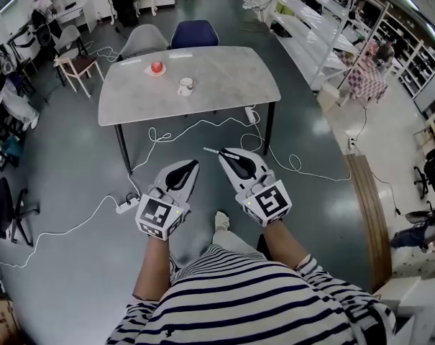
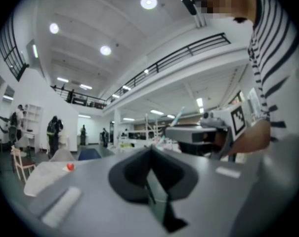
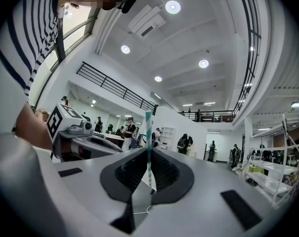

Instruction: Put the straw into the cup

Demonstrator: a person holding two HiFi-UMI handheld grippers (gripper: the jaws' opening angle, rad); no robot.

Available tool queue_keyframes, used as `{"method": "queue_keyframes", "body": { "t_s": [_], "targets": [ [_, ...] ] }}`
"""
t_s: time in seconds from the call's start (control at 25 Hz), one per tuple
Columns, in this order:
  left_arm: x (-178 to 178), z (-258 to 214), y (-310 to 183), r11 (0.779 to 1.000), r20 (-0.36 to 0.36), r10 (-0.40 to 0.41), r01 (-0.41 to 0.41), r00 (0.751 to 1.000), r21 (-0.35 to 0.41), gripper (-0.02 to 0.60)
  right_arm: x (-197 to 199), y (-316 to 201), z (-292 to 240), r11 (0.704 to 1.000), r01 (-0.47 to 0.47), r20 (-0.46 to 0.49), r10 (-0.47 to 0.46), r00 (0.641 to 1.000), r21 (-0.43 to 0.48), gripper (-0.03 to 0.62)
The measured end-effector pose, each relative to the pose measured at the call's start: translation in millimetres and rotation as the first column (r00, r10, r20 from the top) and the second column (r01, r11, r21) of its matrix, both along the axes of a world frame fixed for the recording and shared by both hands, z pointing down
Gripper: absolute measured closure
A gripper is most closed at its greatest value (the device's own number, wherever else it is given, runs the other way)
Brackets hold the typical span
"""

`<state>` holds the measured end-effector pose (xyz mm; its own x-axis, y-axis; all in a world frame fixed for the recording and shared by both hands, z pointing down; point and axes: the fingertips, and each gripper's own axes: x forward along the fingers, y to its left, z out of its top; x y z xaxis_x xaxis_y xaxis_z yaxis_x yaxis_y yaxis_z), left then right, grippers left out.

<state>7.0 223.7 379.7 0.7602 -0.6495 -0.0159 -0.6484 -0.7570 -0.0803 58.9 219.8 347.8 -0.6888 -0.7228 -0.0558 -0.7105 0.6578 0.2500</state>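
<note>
A white cup (image 1: 186,86) stands on the grey table (image 1: 224,77), well ahead of both grippers. My right gripper (image 1: 221,152) is shut on a thin green-and-white striped straw (image 1: 211,150), which pokes out to the left of its tips. In the right gripper view the straw (image 3: 148,132) stands upright between the closed jaws. My left gripper (image 1: 195,162) hangs beside it over the floor, shut with nothing in it. In the left gripper view its jaws meet in a line (image 2: 150,152), and the straw (image 2: 178,116) shows at the right.
A red thing on a small plate (image 1: 157,67) sits near the table's far side. A grey chair (image 1: 143,39) and a blue chair (image 1: 194,32) stand behind the table. White cables (image 1: 167,131) and a power strip (image 1: 127,204) lie on the floor. Shelving (image 1: 303,27) runs along the right.
</note>
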Motion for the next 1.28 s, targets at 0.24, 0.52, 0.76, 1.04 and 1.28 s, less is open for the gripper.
{"method": "queue_keyframes", "body": {
  "t_s": [0.24, 0.52, 0.76, 1.04, 1.28],
  "targets": [
    [4, 6, -56, 1.0, 0.002, -0.013, 0.013, 1.0, -0.016, 0.575, 3, -57, 5, 1.0, 0.024, -0.003, -0.024, 1.0, -0.01, 0.569],
    [13, 2, -154, 1.0, -0.01, -0.014, 0.014, 1.0, -0.013, 0.575, 17, -157, 5, 0.999, 0.037, 0.003, -0.037, 0.999, -0.026, 0.569],
    [28, -8, -223, 1.0, -0.019, -0.014, 0.015, 1.0, 0.013, 0.575, 30, -227, -3, 0.998, 0.061, 0.011, -0.061, 0.998, -0.022, 0.569],
    [47, -23, -281, 0.997, -0.021, -0.047, 0.048, 0.999, 0.055, 0.575, 52, -282, -23, 0.996, 0.082, 0.021, -0.083, 0.996, 0.024, 0.569],
    [38, -20, -305, 0.996, -0.029, -0.077, 0.078, 0.997, 0.046, 0.575, 52, -314, -29, 0.995, 0.09, 0.008, -0.091, 0.996, 0.038, 0.569]
  ]
}}
